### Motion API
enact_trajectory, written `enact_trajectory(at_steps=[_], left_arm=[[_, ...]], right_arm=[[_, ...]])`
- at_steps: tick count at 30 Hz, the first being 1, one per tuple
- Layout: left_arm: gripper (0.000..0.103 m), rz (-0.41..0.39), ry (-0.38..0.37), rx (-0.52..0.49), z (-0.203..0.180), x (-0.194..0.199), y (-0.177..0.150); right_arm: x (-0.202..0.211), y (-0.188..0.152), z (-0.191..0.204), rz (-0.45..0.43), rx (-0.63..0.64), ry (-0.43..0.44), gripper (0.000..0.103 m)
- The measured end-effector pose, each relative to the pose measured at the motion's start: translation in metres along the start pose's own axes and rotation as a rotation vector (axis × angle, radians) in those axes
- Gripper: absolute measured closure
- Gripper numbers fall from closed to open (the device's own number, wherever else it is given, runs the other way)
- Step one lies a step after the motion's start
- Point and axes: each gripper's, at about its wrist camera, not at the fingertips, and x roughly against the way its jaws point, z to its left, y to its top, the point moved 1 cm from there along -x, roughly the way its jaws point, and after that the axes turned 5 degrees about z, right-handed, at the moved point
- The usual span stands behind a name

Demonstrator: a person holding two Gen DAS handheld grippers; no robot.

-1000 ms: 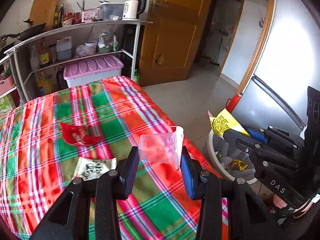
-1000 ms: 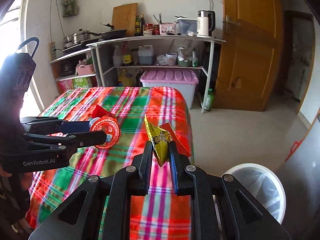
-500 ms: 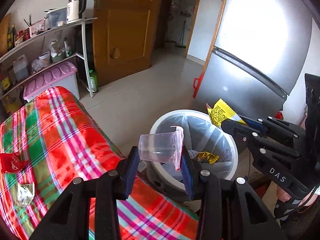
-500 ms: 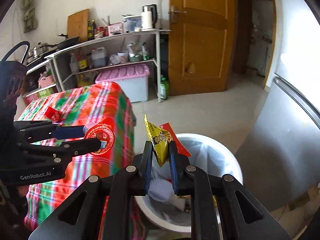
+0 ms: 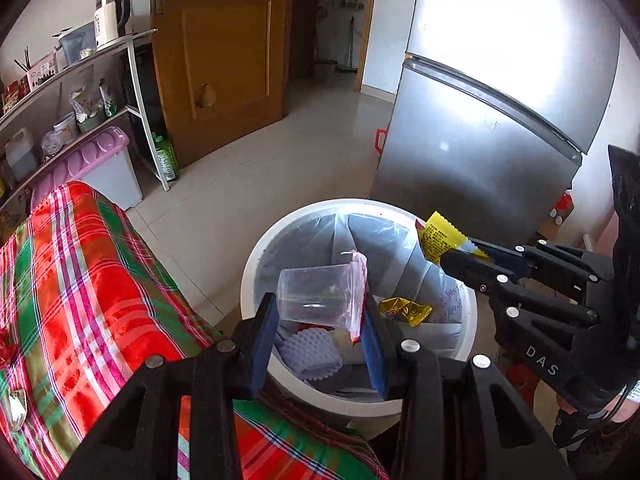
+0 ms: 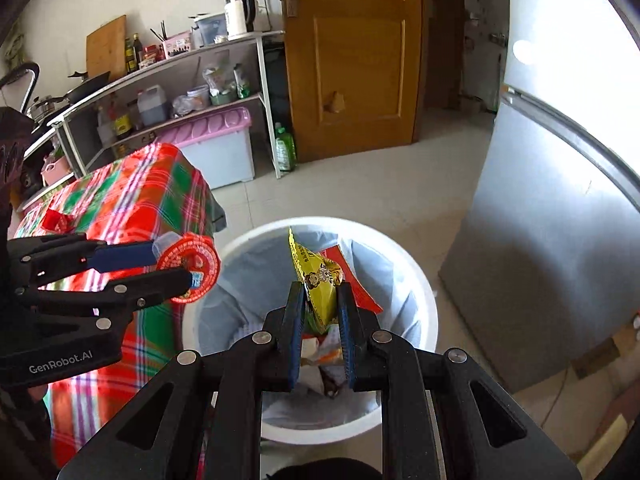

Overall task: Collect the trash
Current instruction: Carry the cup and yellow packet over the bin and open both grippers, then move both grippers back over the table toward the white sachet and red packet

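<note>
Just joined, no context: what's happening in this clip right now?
A person is clearing trash with two handheld grippers. The left gripper is shut on a clear plastic cup with a red printed lid; the right gripper is shut on a yellow snack wrapper. Both hang over the white bin, already part full. Nothing is dropped yet. More wrappers lie on the plaid tablecloth.

Clear plastic cup [image 5: 320, 296] with red-printed lid, on its side, held above white lined bin [image 5: 256, 256]. Yellow snack wrapper [image 6: 318, 284] upright, pinched over same bin, part-filled with trash.
</note>
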Motion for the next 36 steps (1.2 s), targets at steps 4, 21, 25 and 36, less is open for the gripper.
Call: enact_trajectory(at_steps=[4, 21, 25, 36], left_arm=[[0.061, 0.035, 0.007, 0.012, 0.002, -0.013, -0.004], [0.045, 0.063, 0.035, 0.020, 0.010, -0.028, -0.003], [0.043, 0.051, 0.037, 0.032, 0.014, -0.020, -0.005], [0.031, -0.049, 0.094, 0.087, 0.051, 0.036, -0.022]], right_arm=[[-0.017, -0.006, -0.007, 0.037, -0.021, -0.008, 0.086], [-0.042, -0.013, -0.020, 0.090, -0.062, -0.015, 0.069], [-0.037, -0.013, -0.018, 0.078, -0.066, -0.024, 0.064], [-0.006, 0.001, 0.012, -0.001, -0.035, 0.018, 0.055]])
